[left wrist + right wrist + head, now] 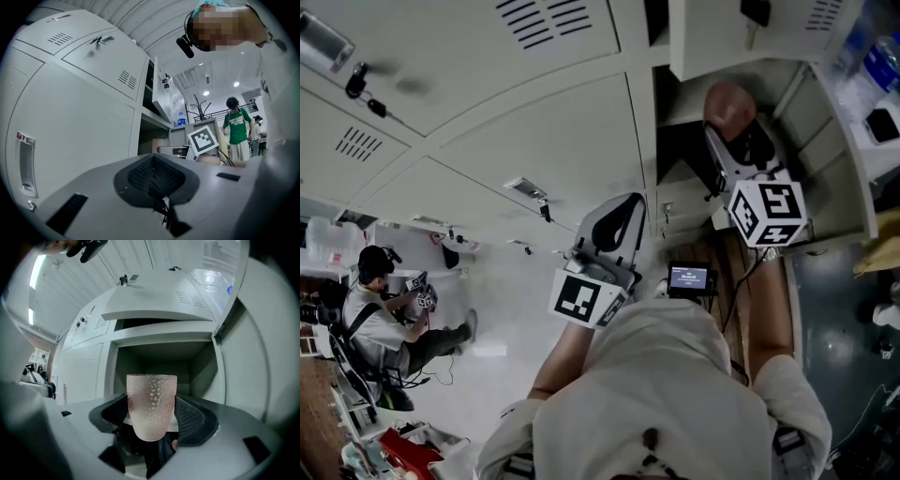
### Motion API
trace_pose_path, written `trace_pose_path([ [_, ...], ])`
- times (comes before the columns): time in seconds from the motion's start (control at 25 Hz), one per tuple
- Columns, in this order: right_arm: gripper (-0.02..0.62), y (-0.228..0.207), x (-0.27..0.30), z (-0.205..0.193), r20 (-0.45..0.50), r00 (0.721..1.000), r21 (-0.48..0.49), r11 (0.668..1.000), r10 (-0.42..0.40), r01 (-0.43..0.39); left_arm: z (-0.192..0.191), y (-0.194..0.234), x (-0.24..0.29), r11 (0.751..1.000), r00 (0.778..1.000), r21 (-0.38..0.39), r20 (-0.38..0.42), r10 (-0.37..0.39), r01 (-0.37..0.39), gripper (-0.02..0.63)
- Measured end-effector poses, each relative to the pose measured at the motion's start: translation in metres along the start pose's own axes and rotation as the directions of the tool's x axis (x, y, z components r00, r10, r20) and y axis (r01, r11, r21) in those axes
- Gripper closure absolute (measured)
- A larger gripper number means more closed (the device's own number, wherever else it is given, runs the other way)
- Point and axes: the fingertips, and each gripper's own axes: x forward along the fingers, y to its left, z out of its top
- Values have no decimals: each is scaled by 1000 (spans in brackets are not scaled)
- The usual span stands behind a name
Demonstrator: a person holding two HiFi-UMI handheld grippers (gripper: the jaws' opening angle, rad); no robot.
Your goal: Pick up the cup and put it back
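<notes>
Gripping cup [151,401] upright in my right gripper [152,427], jaws clamped on its sides, open locker compartment [159,357] ahead. My left gripper [154,176] empty, jaws pressed together.

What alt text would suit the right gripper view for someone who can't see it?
A frosted pink cup, dimpled all over, stands upright, clamped between two grey jaws. Behind it is an open locker compartment among pale grey locker doors.
</notes>
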Motion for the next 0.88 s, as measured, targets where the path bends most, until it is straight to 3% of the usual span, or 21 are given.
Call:
trace_pose_path([
  [0.4,270,52,-87,-11,-32,996,43,996,-80,81,0,12,-45,996,997,-57,15,-73,73,598],
  [0.64,270,112,-128,-25,-66,987,89,985,-145,151,0,33,-103,988,995,-122,13,-95,96,598],
  [0.88,270,171,-179,-27,-68,974,103,969,-217,223,4,32,-159,978,988,-136,22,-154,155,598],
])
